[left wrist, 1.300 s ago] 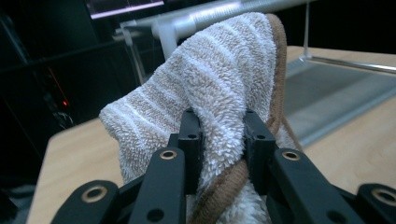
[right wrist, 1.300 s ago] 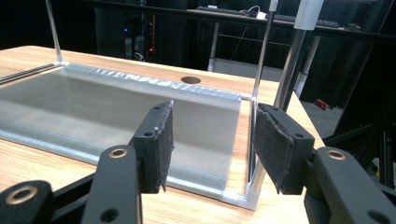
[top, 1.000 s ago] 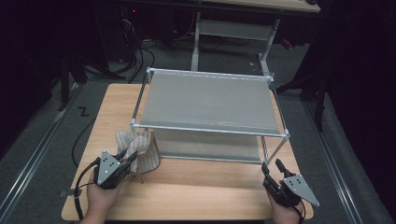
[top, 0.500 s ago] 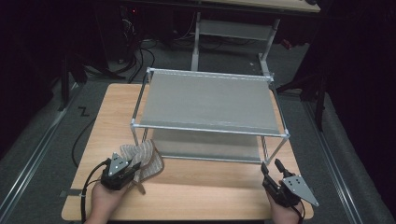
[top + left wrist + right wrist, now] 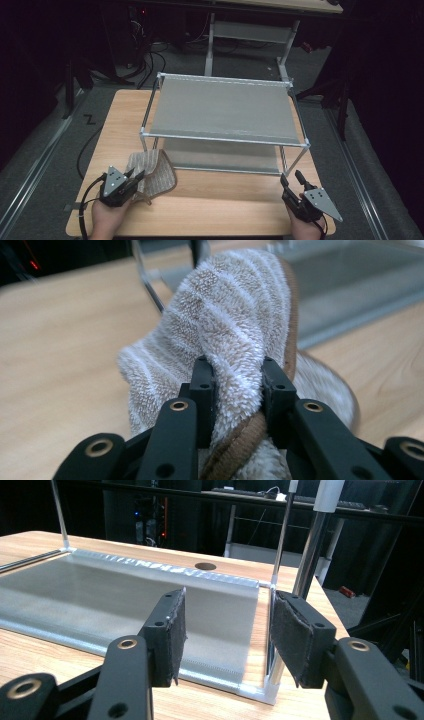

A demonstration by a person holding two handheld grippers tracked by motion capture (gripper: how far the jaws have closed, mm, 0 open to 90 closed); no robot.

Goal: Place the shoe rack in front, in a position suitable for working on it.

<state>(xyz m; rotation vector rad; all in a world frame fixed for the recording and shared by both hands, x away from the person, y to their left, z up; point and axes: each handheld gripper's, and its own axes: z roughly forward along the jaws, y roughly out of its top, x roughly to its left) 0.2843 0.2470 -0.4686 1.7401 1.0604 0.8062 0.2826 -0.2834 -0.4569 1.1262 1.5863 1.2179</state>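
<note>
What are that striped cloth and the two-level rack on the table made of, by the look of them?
The striped cloth, pinched in the left gripper, looks like terry towelling: a fuzzy looped pile in beige and white, with a smooth brown hem. The rack seems to be metal, perhaps aluminium: dull grey matt shelves with thin shiny posts. The table looks like pale wood or wood-grain laminate.

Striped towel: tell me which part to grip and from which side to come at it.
Grip the raised fold near the brown-trimmed edge of the striped towel, where the left gripper already pinches it. Come from the person's side of the table, low and level: the fold stands up off the wood there, while the far part lies flat against the rack.
</note>
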